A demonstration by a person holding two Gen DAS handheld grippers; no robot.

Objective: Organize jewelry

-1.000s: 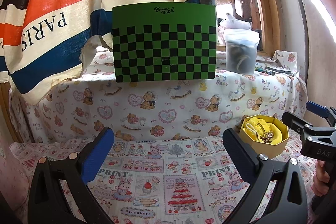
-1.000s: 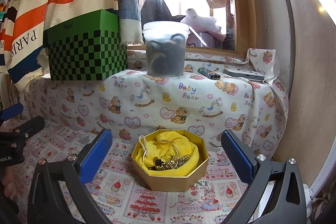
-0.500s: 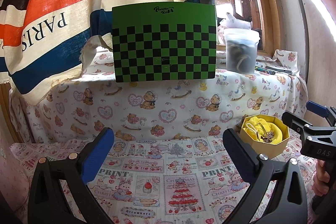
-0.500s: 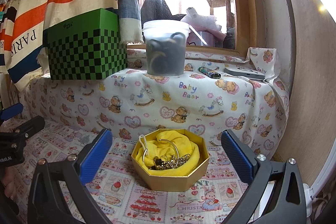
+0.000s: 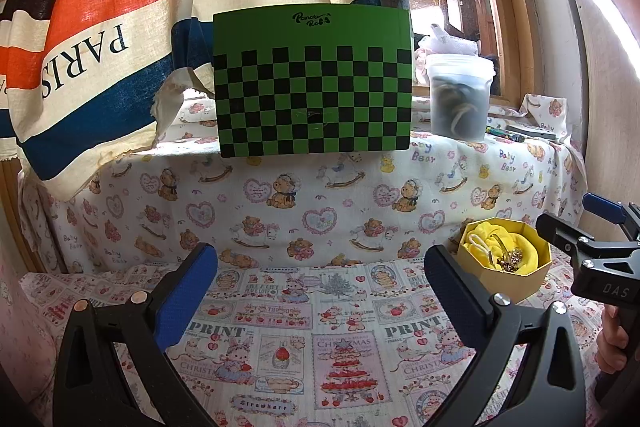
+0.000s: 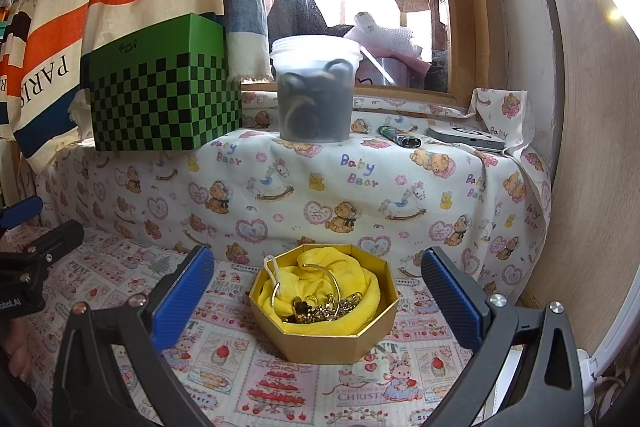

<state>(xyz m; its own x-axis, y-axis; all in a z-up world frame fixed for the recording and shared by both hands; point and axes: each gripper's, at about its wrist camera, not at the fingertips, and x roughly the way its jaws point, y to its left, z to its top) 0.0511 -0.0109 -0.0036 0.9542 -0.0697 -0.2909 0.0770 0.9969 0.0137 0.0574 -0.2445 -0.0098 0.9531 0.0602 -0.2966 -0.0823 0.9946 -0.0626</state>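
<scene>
Jewelry (image 6: 320,307), a tangle of gold chains and thin bangles, lies on yellow cloth (image 6: 352,275) inside an octagonal gold box (image 6: 328,341) on the printed tablecloth (image 6: 224,367). It looks light, slippery and snag-prone; a bangle's raised arc seems the best hold. The right gripper (image 6: 316,303) is spread wide around the box, the left gripper (image 5: 320,291) wide over bare cloth. A lidded plastic tub (image 6: 316,91) holds dark rings, perhaps bangles.

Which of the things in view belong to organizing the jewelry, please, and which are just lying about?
For the job:
- gold octagonal box
- yellow cloth lining it
- gold jewelry piled on the cloth
- left gripper and right gripper, both open

Lying about:
- green checkered box
- lidded plastic tub
- lighter
- striped curtain
</scene>
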